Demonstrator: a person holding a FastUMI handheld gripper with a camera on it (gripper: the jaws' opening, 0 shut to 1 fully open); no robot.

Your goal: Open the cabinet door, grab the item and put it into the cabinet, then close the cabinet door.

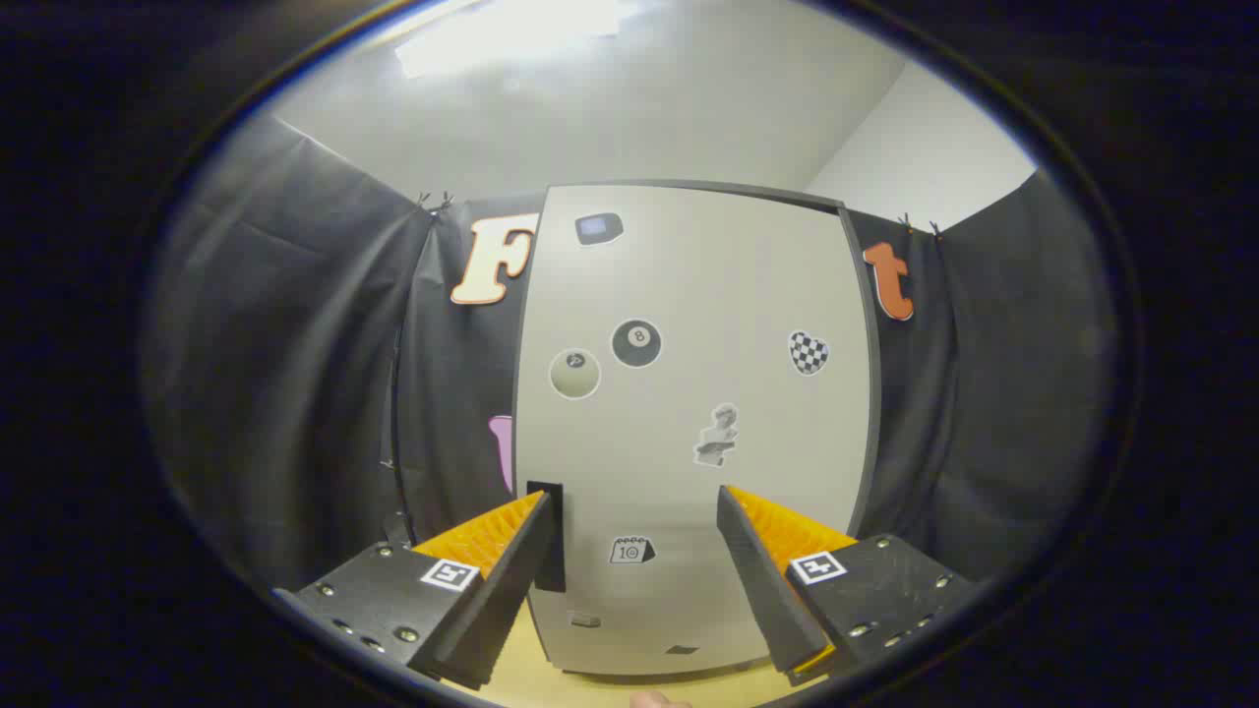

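The cabinet [689, 433] stands right in front of me on the table [531, 678], and its grey door [708, 295] is shut. The door has stickers on it: a black ball with a number [636, 343], a pale ball [574, 374], a checkered heart [808, 352], a little statue [718, 436] and a small calendar [631, 550]. A black handle [548, 536] runs up and down near the door's left edge, low down. My tongs [631, 501] are wide open and hold nothing. The left finger [492, 570] has its tip just beside the handle, but I cannot tell if it touches. The right finger [777, 580] is well apart from the handle, in front of the door's lower right part. Black cloth [295, 393] hangs on both sides of the cabinet. Something small and rounded [657, 700] peeks in at the table's near edge, too little to tell what.
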